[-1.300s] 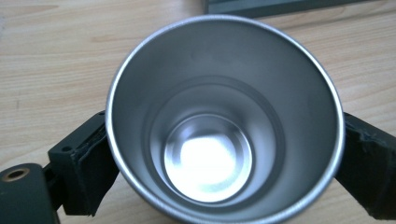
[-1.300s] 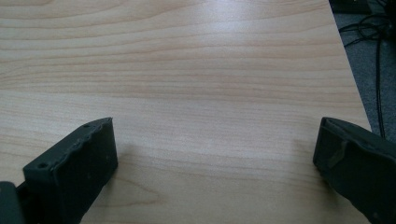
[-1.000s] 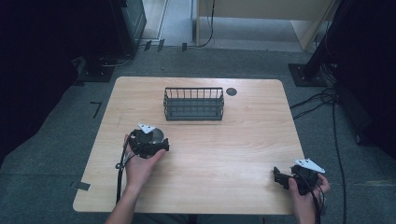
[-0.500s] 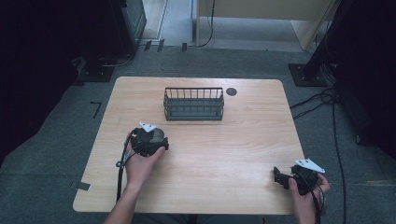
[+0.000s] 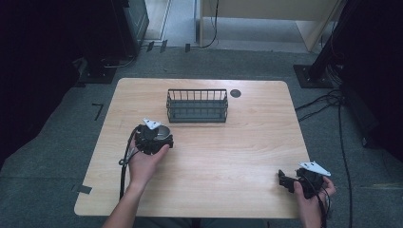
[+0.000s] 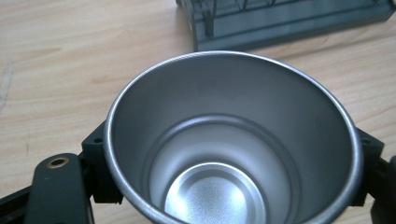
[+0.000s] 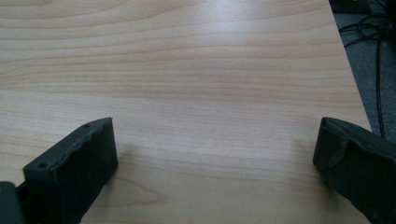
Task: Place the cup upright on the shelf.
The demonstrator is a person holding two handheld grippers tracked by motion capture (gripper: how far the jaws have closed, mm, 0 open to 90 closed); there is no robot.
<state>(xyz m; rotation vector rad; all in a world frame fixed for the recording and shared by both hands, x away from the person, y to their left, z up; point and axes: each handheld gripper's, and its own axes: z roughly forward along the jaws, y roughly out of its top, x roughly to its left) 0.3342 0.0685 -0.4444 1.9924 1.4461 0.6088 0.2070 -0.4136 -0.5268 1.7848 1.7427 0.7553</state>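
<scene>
The left gripper [image 5: 153, 137] has its fingers [image 6: 100, 172] closed against a metal cup [image 6: 233, 140], one finger pressed to each side of the cup's outer wall just under the rim. In the left gripper view the cup sits between the two black fingers with its mouth facing the camera. It is bare brushed metal, silver-grey, with a thin rolled rim that catches the light. The inside wall tapers down to a stepped ring and then a flat round bottom that shines brighter than the sides. The cup holds nothing.

Past the fingertips, beyond the cup's far rim, stands a dark wire basket [image 6: 285, 18] on the wooden table [image 6: 70, 60]; it is near the cup but apart from it. In the high view the basket [image 5: 197, 105] has upright wire bars around a rectangular base and sits toward the far middle of the table [image 5: 237, 161], with a small dark round spot [image 5: 235, 93] just beside its right end.

The right gripper [image 5: 288, 181] is held low at the near right corner of the table, well apart from the cup. Its fingers [image 7: 74, 163] are spread wide with only bare wood grain between them, gripping nothing.
</scene>
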